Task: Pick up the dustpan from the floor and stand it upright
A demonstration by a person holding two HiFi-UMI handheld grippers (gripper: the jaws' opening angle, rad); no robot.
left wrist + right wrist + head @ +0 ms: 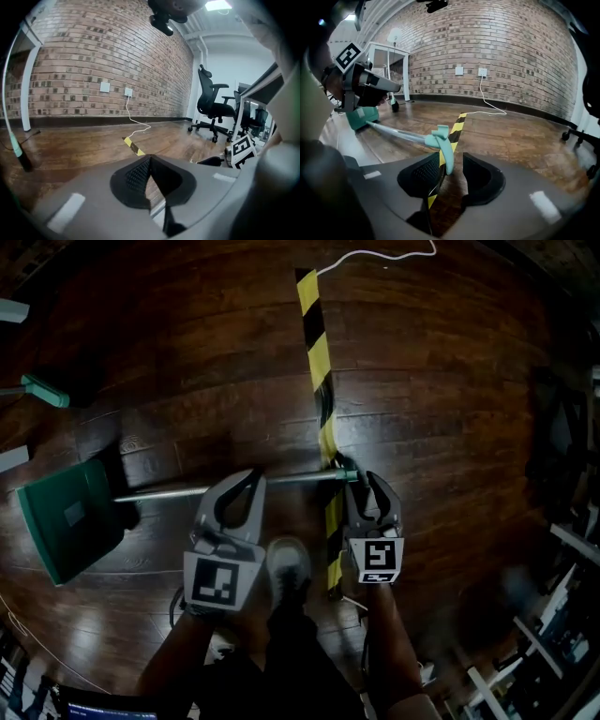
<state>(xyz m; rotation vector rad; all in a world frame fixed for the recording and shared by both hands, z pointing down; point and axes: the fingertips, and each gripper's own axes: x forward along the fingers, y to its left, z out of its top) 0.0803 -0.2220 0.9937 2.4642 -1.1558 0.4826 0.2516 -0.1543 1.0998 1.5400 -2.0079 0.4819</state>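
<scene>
Dustpan [70, 517]: flat on floor [441, 427]. R hand-held gripper [451, 161]: open, handle tip [444, 145] betw. jaws; close squarely before you lift. L hand-held gripper [150, 159]: shut, empty.

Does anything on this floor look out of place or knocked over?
Yes: the green dustpan lies down on the wooden floor at the left, its long metal handle stretched across to the yellow-black tape, rather than standing upright. Nothing looks spilled or broken.
</scene>
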